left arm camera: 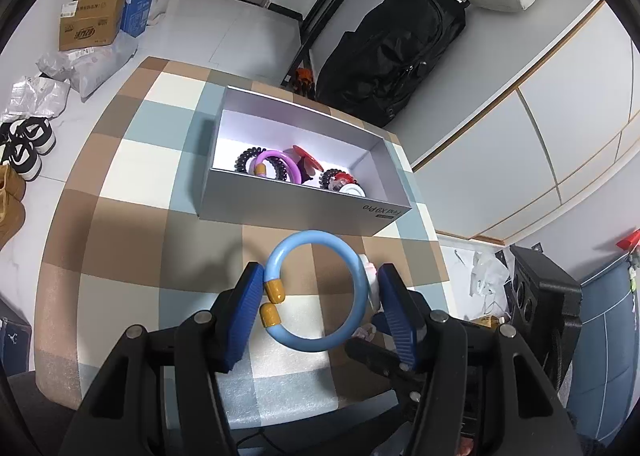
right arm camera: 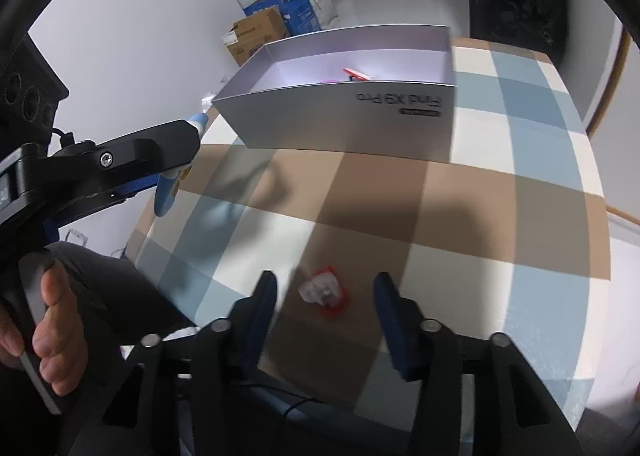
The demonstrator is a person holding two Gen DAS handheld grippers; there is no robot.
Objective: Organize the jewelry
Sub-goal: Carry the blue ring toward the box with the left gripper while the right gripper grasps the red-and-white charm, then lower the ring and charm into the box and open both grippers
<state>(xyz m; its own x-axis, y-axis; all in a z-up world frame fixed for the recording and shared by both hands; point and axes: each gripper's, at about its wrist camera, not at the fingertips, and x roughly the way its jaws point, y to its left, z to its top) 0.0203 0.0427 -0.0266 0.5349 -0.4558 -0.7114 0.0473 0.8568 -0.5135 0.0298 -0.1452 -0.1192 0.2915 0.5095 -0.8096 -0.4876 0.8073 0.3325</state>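
The left gripper clamps the blue bangle between its pads, short of the box. The right gripper stands open astride a red-and-clear trinket, untouched.

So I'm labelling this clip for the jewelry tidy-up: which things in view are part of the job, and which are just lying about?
Part of the job:
- blue bangle, clamped in the left gripper
- silver box holding the purple bangle and hair ties
- small red and clear piece on the table, between the right gripper fingers, untouched

Lying about:
- black backpack
- cardboard boxes
- shoes
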